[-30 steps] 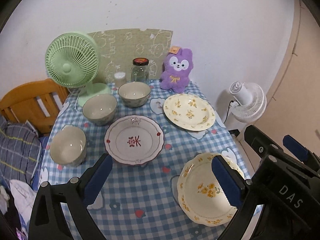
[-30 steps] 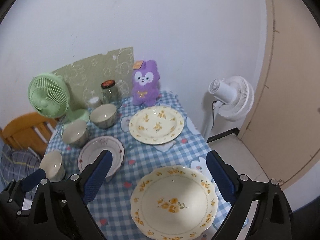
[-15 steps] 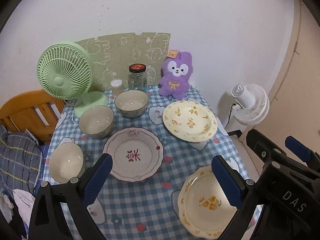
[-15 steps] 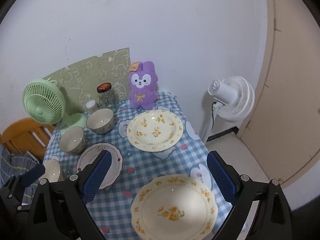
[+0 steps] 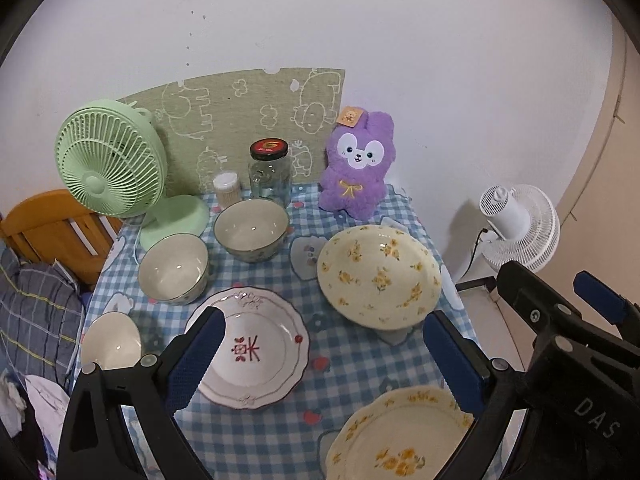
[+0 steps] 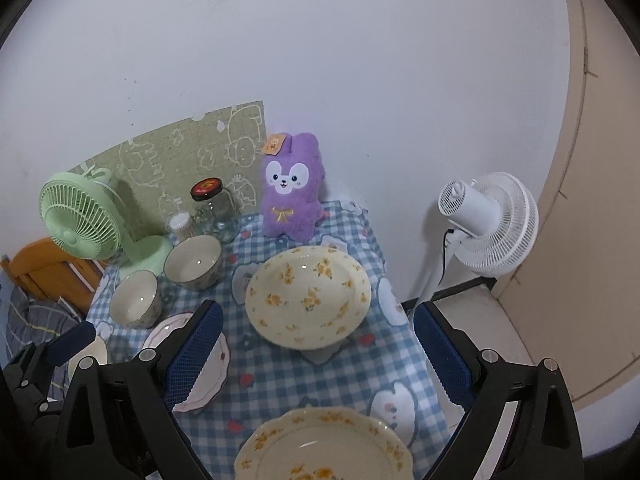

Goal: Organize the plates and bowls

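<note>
Both tongs, left tongs [image 5: 324,354] and right tongs [image 6: 316,348], have backed away from the purple bunny [image 5: 358,166], wide open and holding nothing.

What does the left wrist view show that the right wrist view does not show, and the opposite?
Only the left wrist view shows the red-patterned white plate whole, its red mark visible, and the third bowl clearly. Only the right wrist view shows the white fan whole, with its stand. Both show the green fan, glass jar, purple plush, two bowls beside the green fan, both yellow-flowered plates, and each gripper open and empty: left gripper, right gripper.
</note>
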